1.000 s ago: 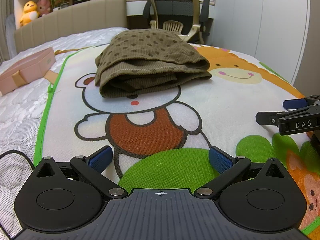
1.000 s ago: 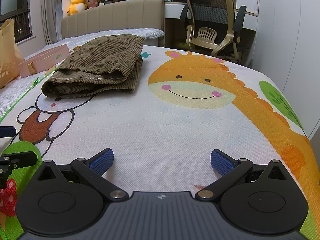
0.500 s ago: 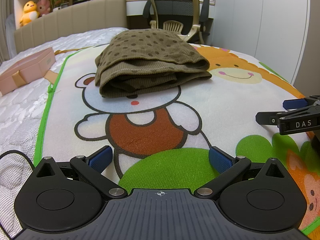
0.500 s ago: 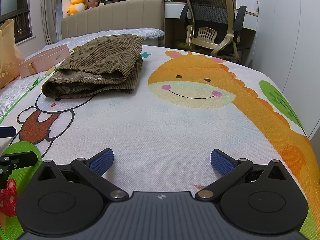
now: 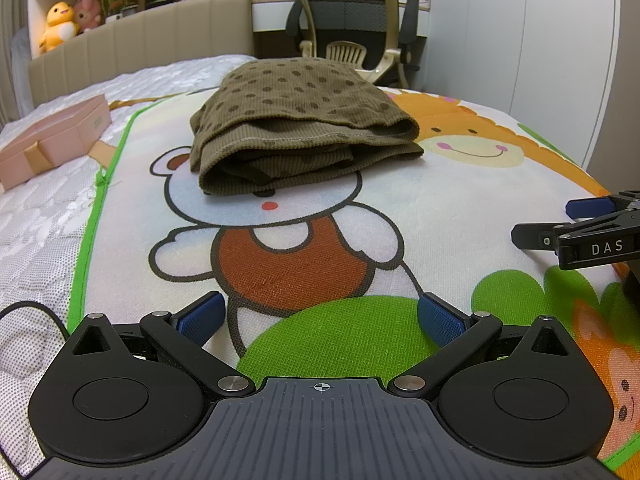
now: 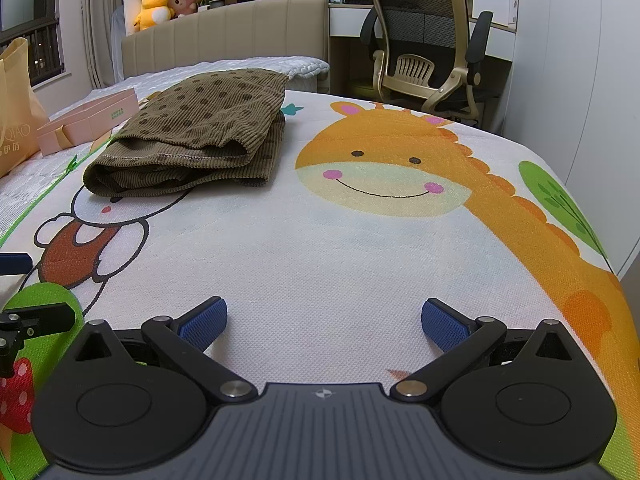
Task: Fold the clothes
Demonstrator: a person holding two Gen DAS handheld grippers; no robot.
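While both grippers' fingers (image 5: 202, 317) gape empty, folded garment (image 5: 296, 120) inner layers hidden, far edge cut off

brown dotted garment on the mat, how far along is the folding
Done, by the look of it: the brown dotted garment lies folded in a compact stack on the cartoon play mat, over the bear print. In hand: nothing; the left gripper and right gripper are both open, empty and well short of it. Left: no other loose clothing shows in either view, so little seems to remain.
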